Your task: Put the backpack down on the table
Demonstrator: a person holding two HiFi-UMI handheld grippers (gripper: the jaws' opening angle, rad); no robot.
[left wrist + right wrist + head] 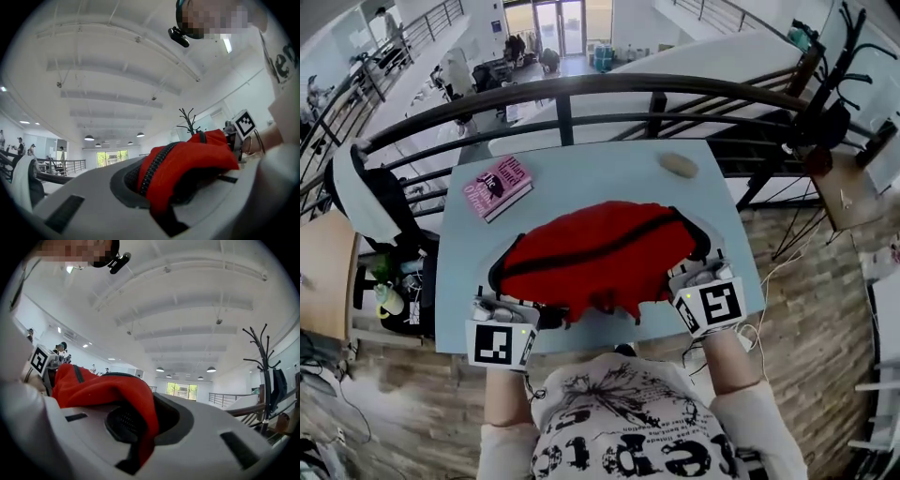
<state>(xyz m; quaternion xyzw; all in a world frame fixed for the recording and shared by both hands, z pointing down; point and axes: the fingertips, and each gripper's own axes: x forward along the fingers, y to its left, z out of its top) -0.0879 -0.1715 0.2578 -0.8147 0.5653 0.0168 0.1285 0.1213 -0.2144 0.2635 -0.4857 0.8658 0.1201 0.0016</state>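
While red backpack (600,253) stretches over blue table (581,173) | left gripper (514,307): jaws clamped on its fabric | right gripper (689,270): jaws clamped on fabric | book (498,187) lies beyond

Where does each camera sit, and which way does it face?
Head view: on the person's head, facing steeply down at table, backpack, forearms, left gripper, right gripper.
Left gripper view: along its jaws, shut on the backpack, toward the right gripper.
Right gripper view: along its jaws, same grip, toward the left gripper.
Shared: backpack in all; coat rack in both gripper views.
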